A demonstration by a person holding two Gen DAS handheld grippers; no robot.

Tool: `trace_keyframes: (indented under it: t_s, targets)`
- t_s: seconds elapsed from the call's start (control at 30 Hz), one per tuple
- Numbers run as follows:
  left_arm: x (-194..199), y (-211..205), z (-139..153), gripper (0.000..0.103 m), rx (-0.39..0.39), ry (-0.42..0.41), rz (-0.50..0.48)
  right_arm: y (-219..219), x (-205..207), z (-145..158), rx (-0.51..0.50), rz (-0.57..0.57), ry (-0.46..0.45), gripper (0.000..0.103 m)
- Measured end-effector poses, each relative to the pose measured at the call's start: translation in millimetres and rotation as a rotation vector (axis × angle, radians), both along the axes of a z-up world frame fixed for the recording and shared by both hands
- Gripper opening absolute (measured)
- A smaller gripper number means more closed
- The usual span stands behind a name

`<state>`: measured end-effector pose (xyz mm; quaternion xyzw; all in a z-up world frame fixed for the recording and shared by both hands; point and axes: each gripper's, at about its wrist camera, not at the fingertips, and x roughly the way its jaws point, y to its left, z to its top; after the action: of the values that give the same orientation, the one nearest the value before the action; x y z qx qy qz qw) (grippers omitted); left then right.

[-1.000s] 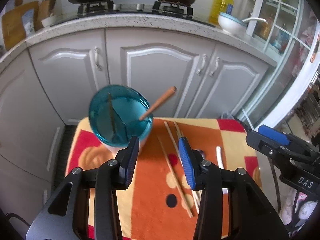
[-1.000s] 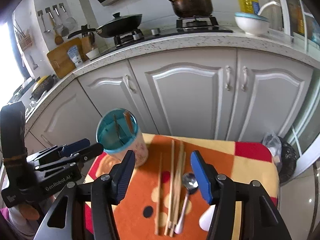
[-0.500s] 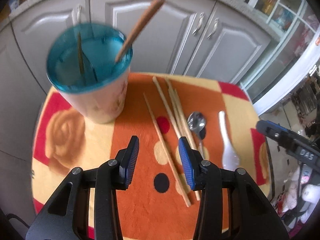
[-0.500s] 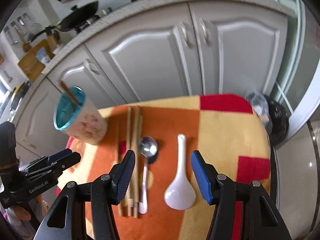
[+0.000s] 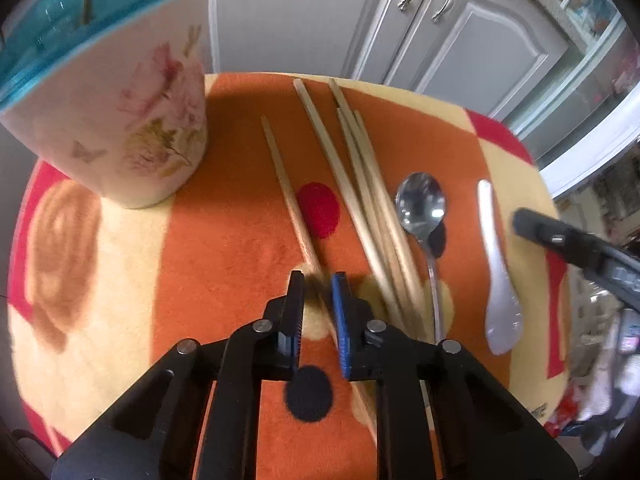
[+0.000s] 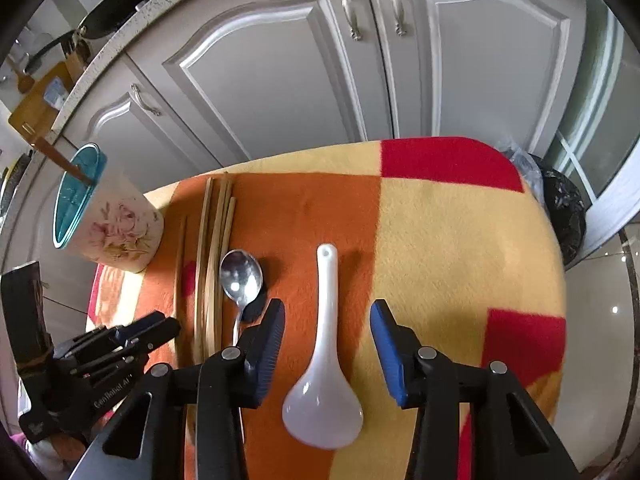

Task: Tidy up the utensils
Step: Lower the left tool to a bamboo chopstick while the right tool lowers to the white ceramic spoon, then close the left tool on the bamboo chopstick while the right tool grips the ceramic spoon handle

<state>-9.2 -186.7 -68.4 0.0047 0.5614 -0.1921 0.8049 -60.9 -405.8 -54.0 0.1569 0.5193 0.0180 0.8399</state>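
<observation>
Beside the floral cream cup with the teal rim [image 5: 120,120], most of the work was not yet done. On the orange, yellow and red patterned cloth [image 6: 440,240] to the right of the cup lay one separate pale wooden chopstick [image 5: 284,184], then a bundle of pale wooden chopsticks [image 5: 360,184], a shiny metal spoon [image 5: 420,204] and, farthest from the cup, a white ceramic soup spoon [image 6: 324,352]. Only a brown wooden handle [image 6: 60,160] and one thin dark stick [image 5: 86,0] stood inside the cup, so I judge the task was at its early part.

The left gripper [image 5: 316,280] was closing its jaws around the lower end of the separate chopstick; the contact place was blurred, so the pads perhaps did not press it yet. The right gripper [image 6: 326,316] was also closing, with the handle of the soup spoon between its jaws but clearly not touched.

In the left wrist view the top of the cup was cut off, so its full content could not be seen. The near ends of the bundle and of the metal spoon were hidden behind the gripper bodies.
</observation>
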Motion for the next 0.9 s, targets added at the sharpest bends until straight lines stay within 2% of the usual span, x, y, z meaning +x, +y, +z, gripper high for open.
trace_keyframes:
  t_s: [0.2, 0.47, 0.57, 0.73, 0.8, 0.9]
  targets:
    - [-5.3, 6.1, -1.1, 0.007, -0.02, 0.029, -0.016, 8.5, 22.6, -18.6, -0.028, 0.029, 0.035, 0.034]
    - [-43.6, 27.4, 1.6, 0.005, -0.015, 0.083, -0.069, 10.9, 35.4, -29.3, -0.059, 0.047, 0.041, 0.022]
    - [-53.6, 27.5, 1.6, 0.005, -0.017, 0.117, -0.104, 12.4, 31.9, -29.5, -0.052, 0.078, 0.049, 0.012]
    - [-39.0, 18.6, 13.1, 0.006, 0.019, 0.049, -0.115, 17.7, 19.4, -28.9, -0.049, 0.135, 0.067, 0.012]
    - [-26.6, 13.6, 15.2, 0.013, 0.014, 0.041, -0.112, 15.0, 17.7, -28.6, -0.035, 0.132, 0.07, 0.012]
    - [-11.6, 3.4, 13.5, 0.018, 0.037, 0.021, -0.124, 13.9, 20.5, -26.8, -0.053, 0.117, 0.078, 0.013]
